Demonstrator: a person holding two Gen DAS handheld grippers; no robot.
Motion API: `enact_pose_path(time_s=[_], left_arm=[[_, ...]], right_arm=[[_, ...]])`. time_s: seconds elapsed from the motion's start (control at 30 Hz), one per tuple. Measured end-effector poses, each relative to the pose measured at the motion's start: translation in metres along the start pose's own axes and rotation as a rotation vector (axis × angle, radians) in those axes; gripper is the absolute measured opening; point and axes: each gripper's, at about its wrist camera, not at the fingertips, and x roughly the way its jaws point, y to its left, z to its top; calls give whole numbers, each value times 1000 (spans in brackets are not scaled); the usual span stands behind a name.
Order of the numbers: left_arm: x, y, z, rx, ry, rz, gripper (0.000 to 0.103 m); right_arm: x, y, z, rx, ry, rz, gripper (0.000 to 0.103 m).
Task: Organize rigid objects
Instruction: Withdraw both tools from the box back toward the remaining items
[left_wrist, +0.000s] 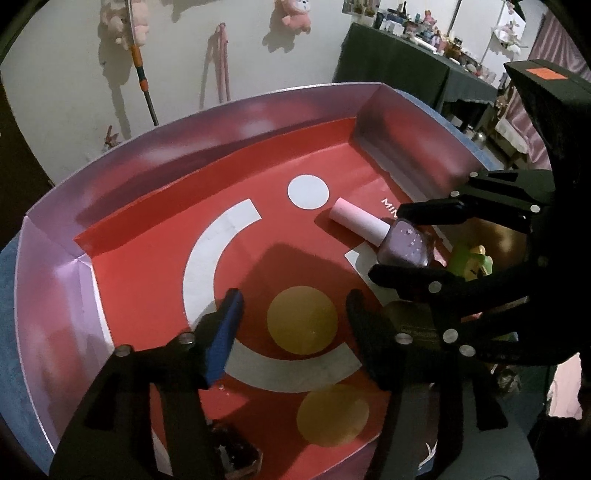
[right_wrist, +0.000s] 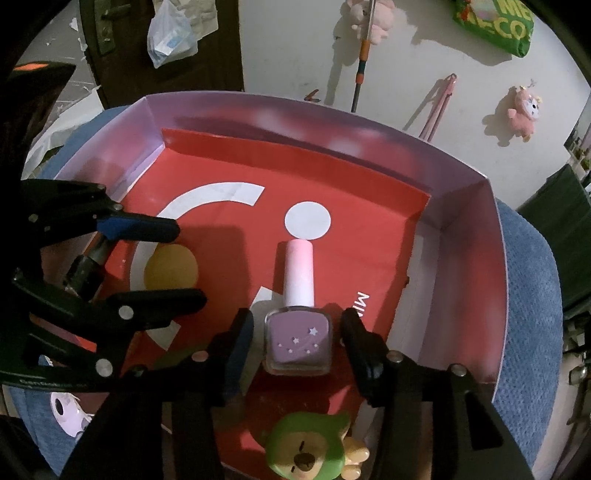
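Straddling the nail polish bottle (right_wrist: 298, 341) with the right gripper (right_wrist: 297, 341) spread, untouched (lying in the red tray (right_wrist: 461, 258)); hovering the left gripper (left_wrist: 293, 317) spread, holding nothing.

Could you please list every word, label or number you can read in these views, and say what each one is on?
"MIN", cut off: white letters on the red floor of the box, beside the nail polish bottle.
"ME" over "CO", cut off: yellow letters on the green bag on the wall.
Small print on the left gripper arm: too blurred to read.
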Motion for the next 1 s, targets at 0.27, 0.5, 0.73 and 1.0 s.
enact_pose_path(time_s=[0.27, 0.5, 0.73, 1.0], left_arm=[[-39, -4, -7, -24, -104, 20, 68], [-107, -23, -26, -34, -291, 82, 81], [-169, -41, -55, -61, -445, 131, 91], [-222, -67, -101, -77, -600, 222, 98]], right_arm=[[-21, 7, -3, -6, -33, -22, 66], [-74, 7, -10, 20, -131, -66, 81], [-153, 13, -32, 65, -298, -87, 101], [-214, 36, -73, 70, -443, -152, 103]])
